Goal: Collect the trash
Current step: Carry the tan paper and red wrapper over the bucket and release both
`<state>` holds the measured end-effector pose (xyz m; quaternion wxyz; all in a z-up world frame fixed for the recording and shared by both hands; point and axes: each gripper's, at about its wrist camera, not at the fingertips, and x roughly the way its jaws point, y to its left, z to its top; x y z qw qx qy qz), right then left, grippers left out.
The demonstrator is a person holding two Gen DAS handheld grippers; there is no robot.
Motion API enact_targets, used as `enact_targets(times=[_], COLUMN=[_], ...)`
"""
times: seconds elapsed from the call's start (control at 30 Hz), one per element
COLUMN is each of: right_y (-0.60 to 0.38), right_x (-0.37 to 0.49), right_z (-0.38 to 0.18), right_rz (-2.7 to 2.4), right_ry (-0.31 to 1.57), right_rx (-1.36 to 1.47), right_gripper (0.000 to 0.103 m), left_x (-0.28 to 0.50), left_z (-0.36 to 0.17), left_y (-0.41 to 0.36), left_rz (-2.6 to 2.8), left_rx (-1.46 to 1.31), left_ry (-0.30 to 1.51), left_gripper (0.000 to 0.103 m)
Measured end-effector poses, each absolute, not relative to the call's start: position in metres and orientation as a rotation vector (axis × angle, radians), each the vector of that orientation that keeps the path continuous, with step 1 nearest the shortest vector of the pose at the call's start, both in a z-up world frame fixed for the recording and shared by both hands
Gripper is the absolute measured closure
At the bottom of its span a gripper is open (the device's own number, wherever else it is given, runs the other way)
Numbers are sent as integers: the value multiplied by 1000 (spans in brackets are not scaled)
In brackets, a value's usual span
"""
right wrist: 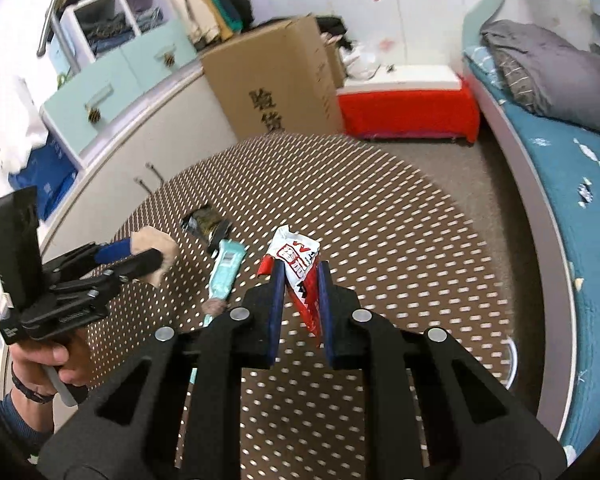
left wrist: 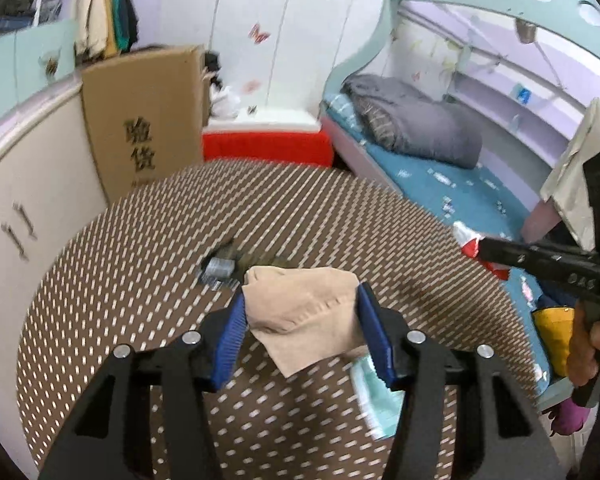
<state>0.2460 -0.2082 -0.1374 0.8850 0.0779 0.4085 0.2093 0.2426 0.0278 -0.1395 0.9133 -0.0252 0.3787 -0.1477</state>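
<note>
The patterned round table (right wrist: 380,208) lay mostly bare at centre and right. A teal packet (right wrist: 226,272) and dark wrapper (right wrist: 206,222) blocked the left; a cardboard box (right wrist: 276,80) stood behind.

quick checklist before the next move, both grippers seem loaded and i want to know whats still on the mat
1. Left gripper holds the crumpled beige paper napkin: ok.
2. Right gripper clamps the red and white snack wrapper: ok.
3. Both items lifted clear of the brown dotted mat: ok.
4. Mat cleared of trash: not ok; a teal flat packet and a small dark wrapper lie on it.
5. Trash bin located: cannot tell; none is identifiable in either view.
6. Grippers apart from each other: ok.
</note>
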Motion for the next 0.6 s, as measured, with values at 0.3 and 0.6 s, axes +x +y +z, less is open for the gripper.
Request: enact_targets(times=[0.3, 0.6], right_y=[-306, -412], right_x=[215, 186], right_z=[-92, -92], right_rz=[323, 126], right_ry=[703, 642], right_rx=[236, 352], right_gripper=[86, 86], left_x=[243, 246], left_z=[-79, -67], left_y=[-62, -167], left_rz=[-448, -601], left_rx=[-38, -3], left_ry=[669, 650], left_gripper=[49, 49])
